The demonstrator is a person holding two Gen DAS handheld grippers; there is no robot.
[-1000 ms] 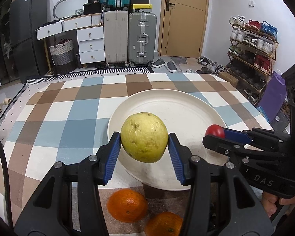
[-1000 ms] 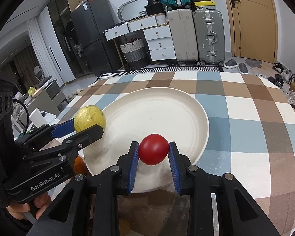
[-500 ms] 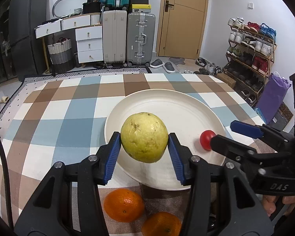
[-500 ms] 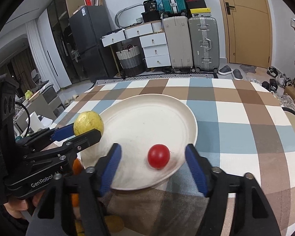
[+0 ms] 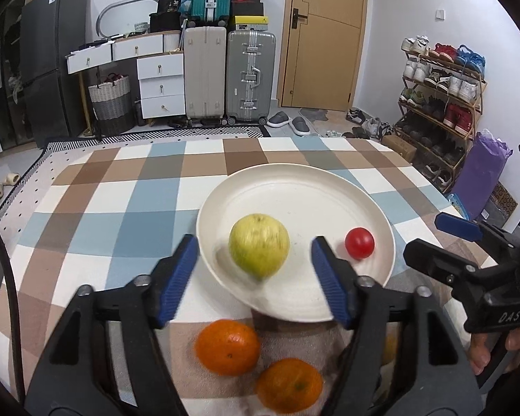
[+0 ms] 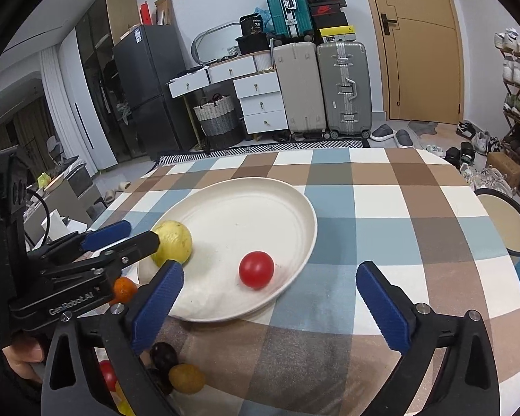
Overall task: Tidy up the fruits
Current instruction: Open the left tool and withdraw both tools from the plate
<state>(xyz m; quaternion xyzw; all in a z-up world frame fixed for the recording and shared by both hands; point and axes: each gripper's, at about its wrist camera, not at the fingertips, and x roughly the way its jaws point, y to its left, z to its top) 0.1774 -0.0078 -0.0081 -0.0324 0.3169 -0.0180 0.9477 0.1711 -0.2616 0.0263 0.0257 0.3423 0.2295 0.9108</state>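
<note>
Guava [image 5: 259, 249]: pale yellow-green, rounded, slightly blurred; lay on the near left part of the white plate [image 5: 294, 180].
Tomato [image 5: 359, 242]: small, glossy red; lay on the plate's near right part, apart from the guava.
Left gripper [image 5: 254, 275]: jaws spread wide, holding nothing; the guava sat between and just beyond its blue pads.
Right gripper [image 6: 268, 308]: jaws spread wide, empty; the tomato lay just ahead of its tips.
Oranges [image 5: 227, 346]: two, on the checked surface [image 5: 121, 190] below the left gripper, off the plate.
</note>
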